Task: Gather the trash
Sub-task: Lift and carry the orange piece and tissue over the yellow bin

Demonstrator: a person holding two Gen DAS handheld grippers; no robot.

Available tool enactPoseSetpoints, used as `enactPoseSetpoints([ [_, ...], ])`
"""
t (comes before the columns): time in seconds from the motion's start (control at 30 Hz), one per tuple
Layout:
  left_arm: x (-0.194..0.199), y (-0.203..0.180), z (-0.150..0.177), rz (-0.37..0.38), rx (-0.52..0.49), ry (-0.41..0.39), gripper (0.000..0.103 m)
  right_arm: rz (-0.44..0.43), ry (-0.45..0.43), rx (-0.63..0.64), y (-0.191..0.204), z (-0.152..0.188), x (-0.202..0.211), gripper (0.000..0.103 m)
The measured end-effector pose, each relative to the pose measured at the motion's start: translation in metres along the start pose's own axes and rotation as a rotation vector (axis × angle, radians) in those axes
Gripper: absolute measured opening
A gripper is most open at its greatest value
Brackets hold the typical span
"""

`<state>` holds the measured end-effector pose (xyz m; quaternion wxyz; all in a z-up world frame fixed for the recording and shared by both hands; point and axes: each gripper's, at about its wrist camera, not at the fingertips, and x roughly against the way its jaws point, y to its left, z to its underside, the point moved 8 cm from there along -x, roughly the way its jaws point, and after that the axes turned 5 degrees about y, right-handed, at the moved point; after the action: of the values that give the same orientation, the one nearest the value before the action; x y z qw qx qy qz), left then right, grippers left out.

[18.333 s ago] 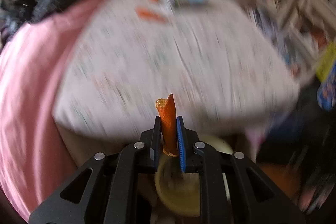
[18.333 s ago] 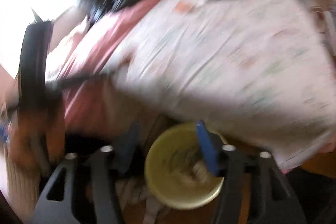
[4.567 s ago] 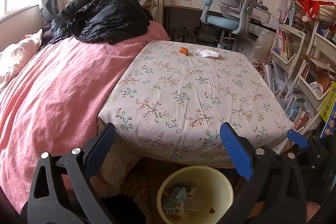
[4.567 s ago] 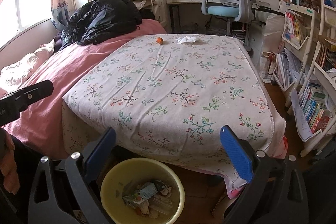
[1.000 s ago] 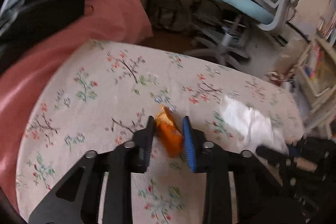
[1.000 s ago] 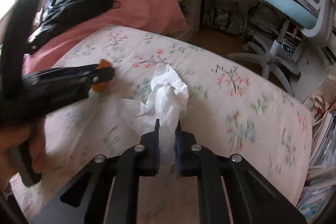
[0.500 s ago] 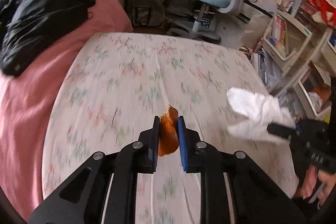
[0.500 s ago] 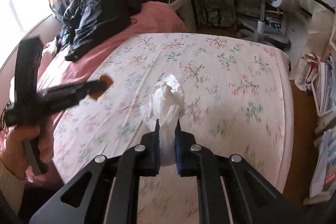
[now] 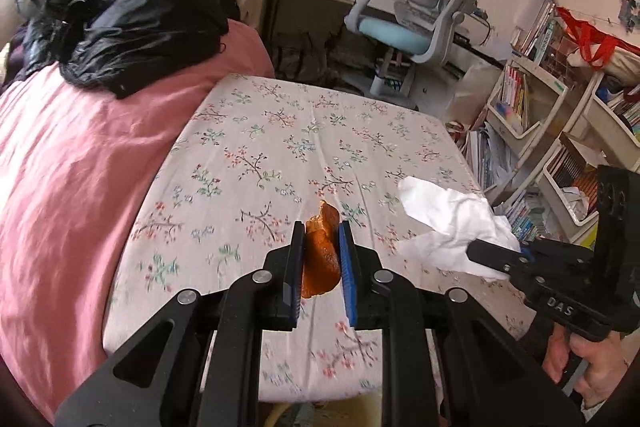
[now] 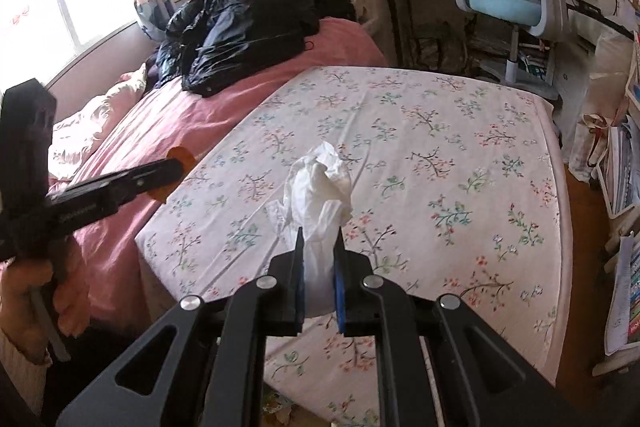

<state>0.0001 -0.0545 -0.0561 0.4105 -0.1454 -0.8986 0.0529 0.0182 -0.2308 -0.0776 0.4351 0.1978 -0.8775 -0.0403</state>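
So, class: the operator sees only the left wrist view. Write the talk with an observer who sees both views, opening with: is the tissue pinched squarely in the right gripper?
Observer: Yes; the white tissue stands between both pads of the right gripper, its crumpled top above them.
Operator: How does my orange scrap look from there?
Observer: The orange scrap pokes out above and below the tip of the left gripper.
Operator: Is my hand seen?
Observer: Yes, the left hand grips the handle at that view's left edge.
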Motion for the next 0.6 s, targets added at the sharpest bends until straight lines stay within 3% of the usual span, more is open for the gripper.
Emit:
enactPoseSetpoints([
  [0.2, 0.009, -0.016, 0.007, -0.033, -0.059, -0.034, 0.016, 0.004, -0.041, 0.021, 0.007, 0.009, 0.013, 0.012],
  [0.6, 0.004, -0.027, -0.002, -0.081, -0.124, -0.062, 0.016, -0.008, -0.085, 0.000, 0.003, -0.004, 0.012, 0.012],
])
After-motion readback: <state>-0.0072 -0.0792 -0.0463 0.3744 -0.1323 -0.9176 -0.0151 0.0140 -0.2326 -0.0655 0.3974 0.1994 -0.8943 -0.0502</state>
